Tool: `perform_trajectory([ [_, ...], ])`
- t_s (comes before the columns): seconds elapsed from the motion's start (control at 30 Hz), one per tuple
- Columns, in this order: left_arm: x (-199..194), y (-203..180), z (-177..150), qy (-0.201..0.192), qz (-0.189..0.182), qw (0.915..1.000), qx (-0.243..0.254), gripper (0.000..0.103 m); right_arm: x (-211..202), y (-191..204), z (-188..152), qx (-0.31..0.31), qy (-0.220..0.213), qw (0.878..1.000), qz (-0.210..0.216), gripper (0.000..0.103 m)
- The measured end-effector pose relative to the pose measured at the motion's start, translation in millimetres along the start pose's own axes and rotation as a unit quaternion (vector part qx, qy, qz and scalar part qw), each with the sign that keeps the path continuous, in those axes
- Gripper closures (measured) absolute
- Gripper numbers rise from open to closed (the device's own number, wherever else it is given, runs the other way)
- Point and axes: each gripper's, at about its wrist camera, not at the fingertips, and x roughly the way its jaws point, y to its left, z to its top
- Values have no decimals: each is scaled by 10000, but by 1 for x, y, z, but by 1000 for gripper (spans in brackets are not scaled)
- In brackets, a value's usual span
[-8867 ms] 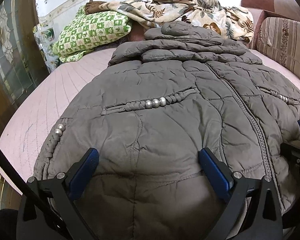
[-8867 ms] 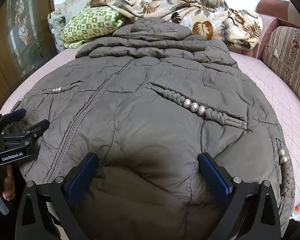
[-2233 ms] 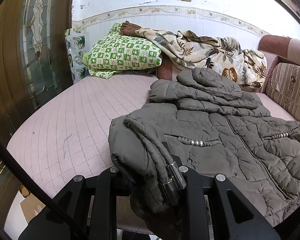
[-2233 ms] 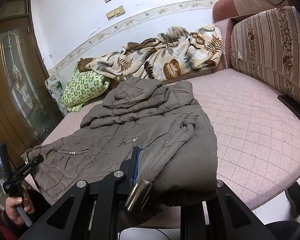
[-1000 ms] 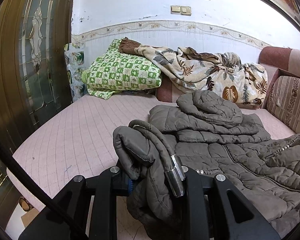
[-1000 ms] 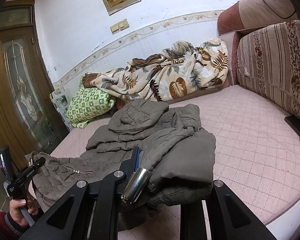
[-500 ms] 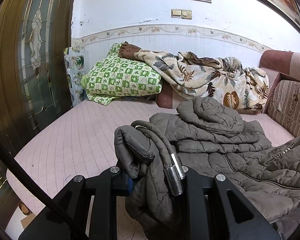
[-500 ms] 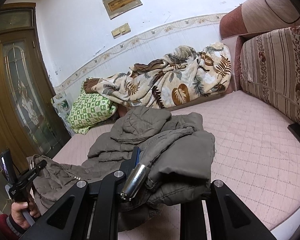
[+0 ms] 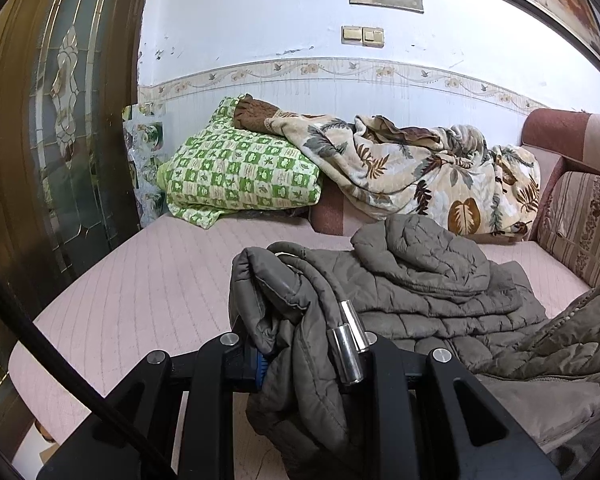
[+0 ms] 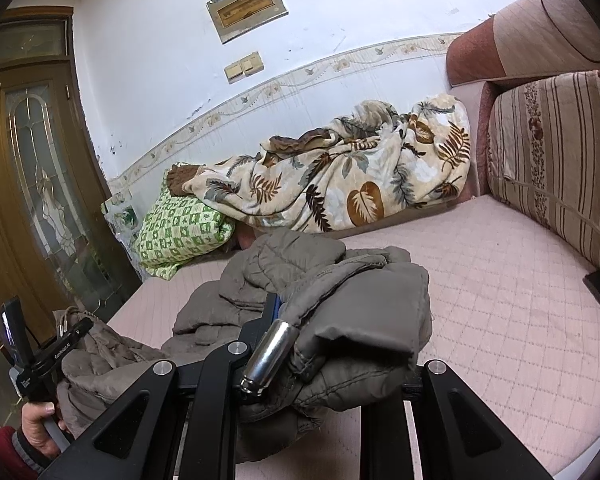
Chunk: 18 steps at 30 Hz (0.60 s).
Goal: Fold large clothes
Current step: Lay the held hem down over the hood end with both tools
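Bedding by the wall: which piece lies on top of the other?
The leaf-print blanket lies on top; its brown edge drapes over the green checked pillow, which sits underneath, nearer the door.

Home living room: pink sofa bed (image 9: 148, 296), leaf-print blanket (image 9: 412, 168), green pillow (image 9: 240, 176), glazed wooden door (image 10: 32, 184) at left.

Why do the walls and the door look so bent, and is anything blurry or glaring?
Left wrist view: the fisheye lens bows the brown glazed door and darkens the corners; soft even light, sharp focus. Right wrist view: same bending on the striped sofa cushion; the only glare is a bright streak on the shiny metal cord end of the grey quilted jacket.
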Motion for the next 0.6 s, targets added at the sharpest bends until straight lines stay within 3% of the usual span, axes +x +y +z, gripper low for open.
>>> perform_trajectory([
  [0.3,29,-6,25,-20,-78,10000,38,79,30,0,29,-61,20,10000,42,83],
  [0.6,94,-14,66,170,-228,9995,-96,77,86,-4,67,-124,146,9998,25,83],
])
